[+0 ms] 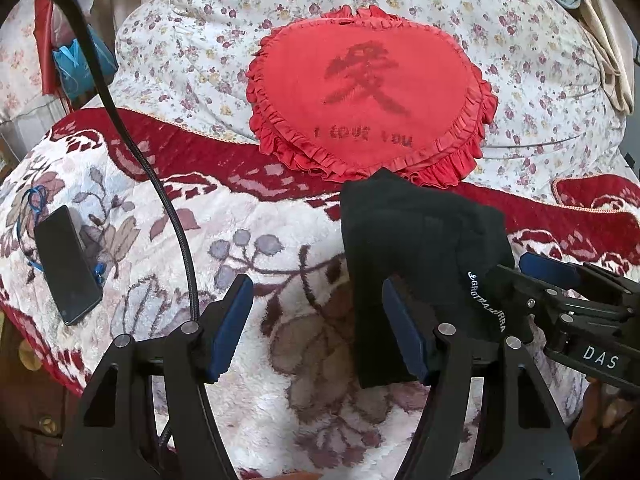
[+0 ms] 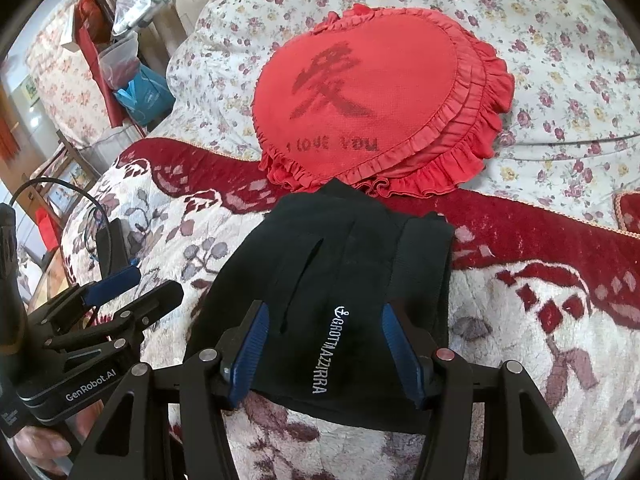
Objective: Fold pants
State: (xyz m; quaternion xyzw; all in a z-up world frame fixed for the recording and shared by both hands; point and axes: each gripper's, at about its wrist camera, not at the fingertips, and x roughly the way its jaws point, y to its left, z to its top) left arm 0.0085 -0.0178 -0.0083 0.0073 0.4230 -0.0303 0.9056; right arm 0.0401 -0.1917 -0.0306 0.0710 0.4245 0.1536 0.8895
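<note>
Pants folded, beneath spread right jaws

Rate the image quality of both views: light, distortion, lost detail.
Left wrist view: even daylight, strong fisheye bending, dark vignetted corners; the pants are so black their folds barely show. Right wrist view: same bending, white lettering on the pants reads sharply, pillow text soft.
</note>
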